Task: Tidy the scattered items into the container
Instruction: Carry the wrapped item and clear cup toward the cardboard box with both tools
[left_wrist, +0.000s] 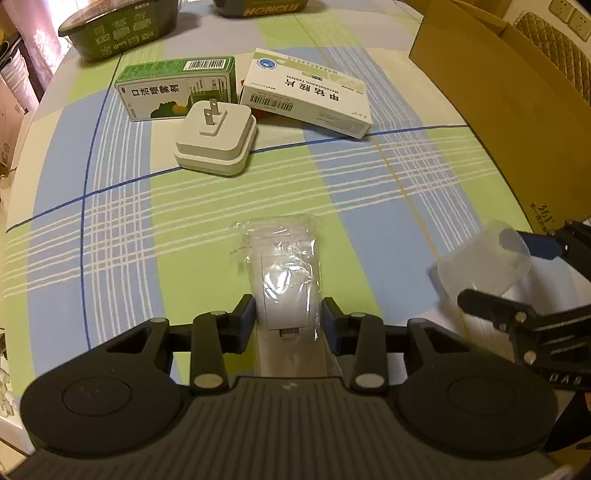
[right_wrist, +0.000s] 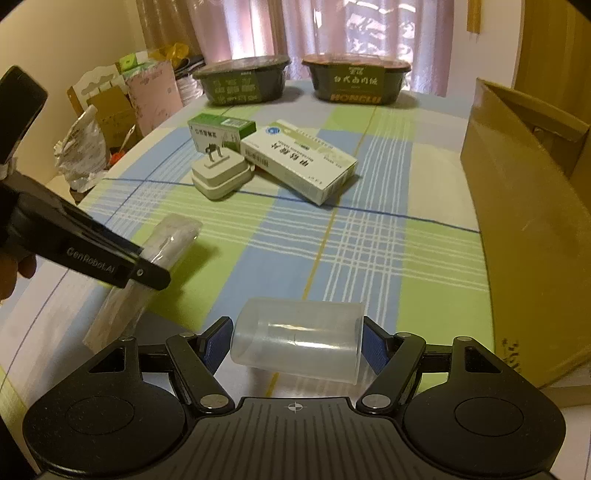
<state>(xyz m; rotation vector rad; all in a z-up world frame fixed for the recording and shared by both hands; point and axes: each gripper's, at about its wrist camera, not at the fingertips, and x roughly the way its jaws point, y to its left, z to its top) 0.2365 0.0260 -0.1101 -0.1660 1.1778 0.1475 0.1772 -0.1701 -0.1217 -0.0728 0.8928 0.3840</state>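
1. My left gripper (left_wrist: 288, 314) has its jaws drawn narrow against the two sides of a small white item sealed in a clear plastic bag (left_wrist: 284, 273). I judge it gripped, though the bag's slack film blurs the exact contact. The bag's long axis runs straight out along my fingers toward 12 o'clock.

2. My right gripper (right_wrist: 295, 341) holds a clear plastic cup (right_wrist: 299, 339) lying on its side. Its axis runs across the jaws, from 9 to 3 o'clock. The blue pads (right_wrist: 375, 350) press on its two ends.

3. The relation that matters is where the cardboard box (right_wrist: 517, 221) lies. From my right gripper it stands near, at about 2 o'clock, with its open top above the wall. From my left gripper the same box sits further off, at about 1 to 2 o'clock.

4. So my right hand is the nearer one, and I judge the cup should go in first, lifted over the box wall.

5. Still lying on the checked counter (left_wrist: 369, 229) at 11 to 12 o'clock, well apart from both grippers:
   - a white plug adapter (left_wrist: 218, 140), prongs up
   - a green medicine box (left_wrist: 177, 88) just behind it
   - a white tablet box (left_wrist: 310, 96) beside them, resting tilted.

6. Two dark bowls (right_wrist: 243, 83) stand at the far edge.
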